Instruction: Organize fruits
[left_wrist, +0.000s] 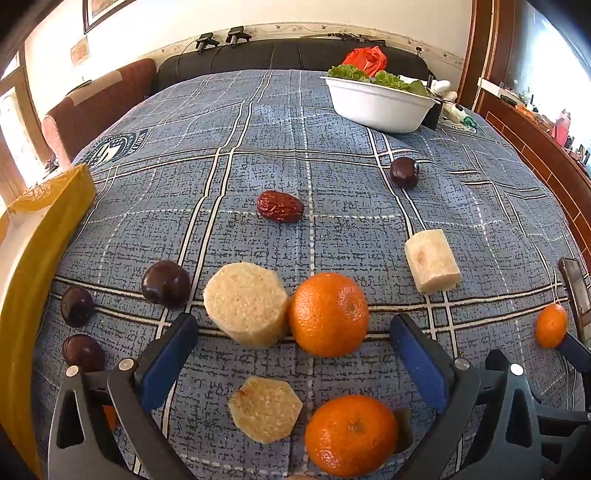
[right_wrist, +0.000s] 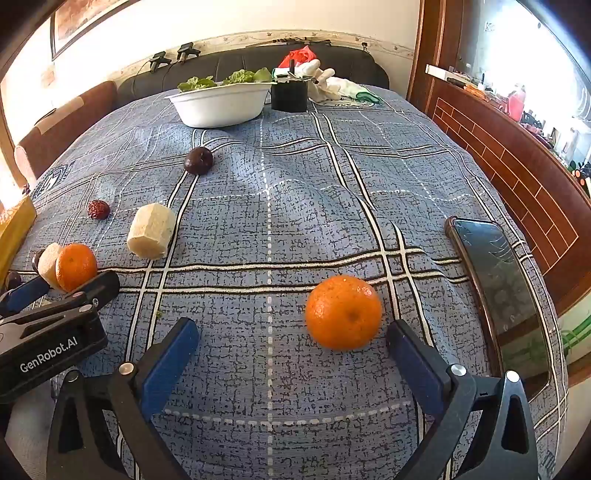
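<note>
Both tools hover wide apart with nothing between the pads, so by my reading I'm right at the start: nothing is sorted yet. My left tool (left_wrist: 293, 354) hangs over a cluster near me on the cloth-covered surface (left_wrist: 258, 147): one orange (left_wrist: 328, 314) touching a pale cut chunk (left_wrist: 245, 304), another orange (left_wrist: 351, 435) closer in, and a flat pale slice (left_wrist: 265, 409) just beside it. Dark plums sit to the left, one (left_wrist: 166, 283) near the chunk and two more (left_wrist: 77, 306) towards the yellow box (left_wrist: 48, 221). Further off lie a red date (left_wrist: 280, 206), another plum (left_wrist: 404, 171) and a second pale chunk (left_wrist: 432, 260).

My right tool (right_wrist: 293, 352) is over a lone orange (right_wrist: 344, 312), which lies just ahead of the right pad, untouched. Everything is still scattered by kind, so all the grouping is left.

The right view gives me the phone (right_wrist: 498, 291) lying at the right edge, and the black pot (right_wrist: 290, 95) behind the white bowl (right_wrist: 221, 105) of greens. The left view alone shows the near slice, the near orange and the left-hand plums.
</note>
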